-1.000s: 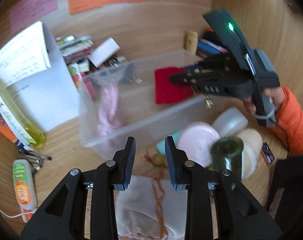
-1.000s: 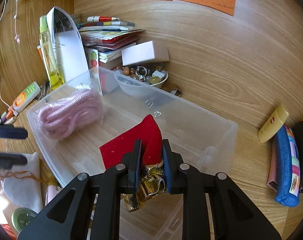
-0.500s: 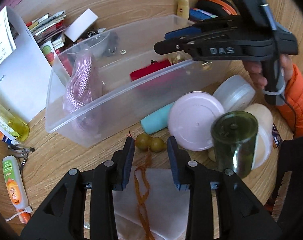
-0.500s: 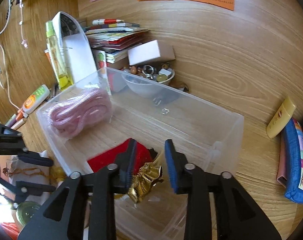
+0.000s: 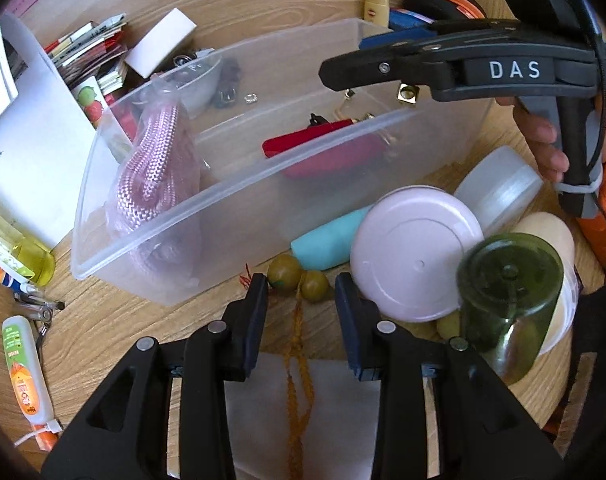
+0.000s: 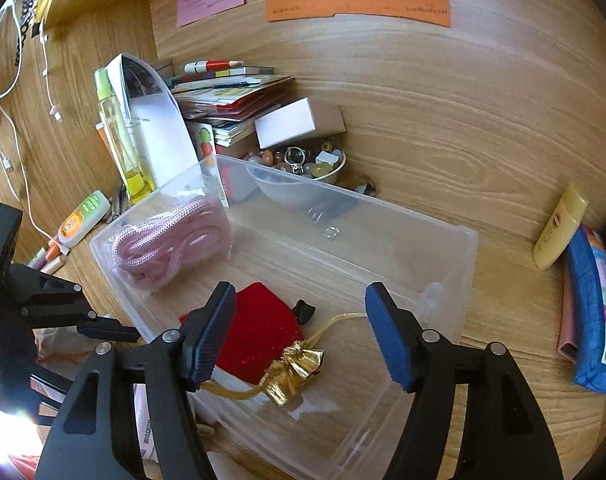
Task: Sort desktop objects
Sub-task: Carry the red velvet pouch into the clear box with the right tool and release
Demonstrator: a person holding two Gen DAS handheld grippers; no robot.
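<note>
A clear plastic bin (image 6: 443,240) (image 5: 143,248) holds a pink rope in a bag (image 6: 163,240) (image 5: 151,172) and a red velvet pouch (image 6: 263,332) (image 5: 307,140) with gold trim (image 6: 295,372). My right gripper (image 6: 303,336) is open and empty above the pouch; it also shows in the left wrist view (image 5: 331,74). My left gripper (image 5: 301,296) is open, just short of two olive beads (image 5: 299,280) on an orange cord (image 5: 299,344) that lies on a white cloth bag (image 5: 335,412).
Near the left gripper are a pink lid (image 5: 415,252), a green glass jar (image 5: 507,296), a teal tube (image 5: 327,236) and white tubs (image 5: 499,188). Behind the bin are booklets (image 6: 231,96), a bowl of trinkets (image 6: 315,164), a yellow bottle (image 6: 115,132); a blue case (image 6: 591,308) lies right.
My right gripper opened and let the red pouch drop into the bin, then rose. My left gripper came forward and down toward the olive beads.
</note>
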